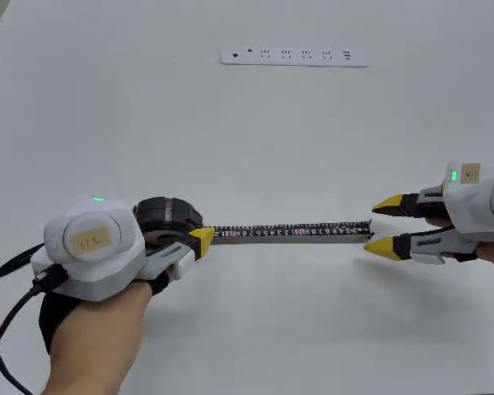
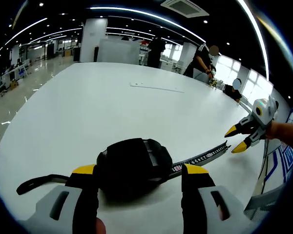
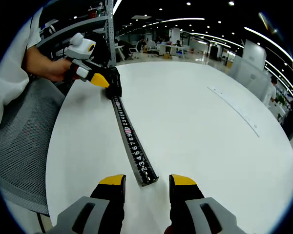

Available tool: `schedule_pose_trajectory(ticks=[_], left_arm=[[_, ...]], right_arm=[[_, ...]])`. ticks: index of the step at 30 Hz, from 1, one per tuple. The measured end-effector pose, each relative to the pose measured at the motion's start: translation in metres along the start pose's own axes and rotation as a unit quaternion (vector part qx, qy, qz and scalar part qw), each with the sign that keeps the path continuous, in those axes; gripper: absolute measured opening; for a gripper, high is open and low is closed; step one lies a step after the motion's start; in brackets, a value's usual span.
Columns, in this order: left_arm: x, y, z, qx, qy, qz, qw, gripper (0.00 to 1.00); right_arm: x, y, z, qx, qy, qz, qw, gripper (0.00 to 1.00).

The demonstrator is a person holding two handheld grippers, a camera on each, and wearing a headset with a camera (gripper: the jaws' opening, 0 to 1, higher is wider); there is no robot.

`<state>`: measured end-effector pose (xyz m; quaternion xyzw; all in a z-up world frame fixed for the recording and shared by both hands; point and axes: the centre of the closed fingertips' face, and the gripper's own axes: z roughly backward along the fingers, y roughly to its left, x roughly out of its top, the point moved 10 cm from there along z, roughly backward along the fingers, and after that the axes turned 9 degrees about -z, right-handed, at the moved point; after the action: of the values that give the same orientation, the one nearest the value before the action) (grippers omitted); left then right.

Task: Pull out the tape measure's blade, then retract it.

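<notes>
Blade drawn out flat along the table, case held, tip loose.

The left gripper [image 1: 184, 239] is clamped on the black tape measure case [image 1: 166, 216] at the left of the white table [image 1: 230, 132]. The blade [image 1: 292, 232] runs straight right from the case, numbers up, ending between the spread jaws of the right gripper [image 1: 384, 225], seemingly untouched, though contact is hard to read. I judge the case rigid and best held by its sides. The blade looks thin, springy and sharp-edged, so take it at the tip.
</notes>
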<state>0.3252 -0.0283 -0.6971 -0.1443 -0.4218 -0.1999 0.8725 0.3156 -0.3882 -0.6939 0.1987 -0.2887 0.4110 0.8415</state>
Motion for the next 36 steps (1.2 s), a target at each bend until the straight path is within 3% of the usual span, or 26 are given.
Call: schedule_pose_trajectory(ticks=[9,23,36], left_arm=[[0.001,0.000,-0.004,0.016,0.005,0.018,0.9997,0.63],[0.001,0.001,-0.006,0.025,0.001,0.049,0.9985,0.63],[0.002,0.002,-0.008,0.027,0.004,0.049,0.9985,0.61]], right_arm=[[-0.002,-0.008,-0.004,0.017,0.012,0.006,0.9998,0.29],[0.000,-0.006,-0.013,0.043,0.021,0.012,0.9988,0.22],[-0.004,-0.010,-0.017,0.054,0.036,0.034,0.9973,0.15]])
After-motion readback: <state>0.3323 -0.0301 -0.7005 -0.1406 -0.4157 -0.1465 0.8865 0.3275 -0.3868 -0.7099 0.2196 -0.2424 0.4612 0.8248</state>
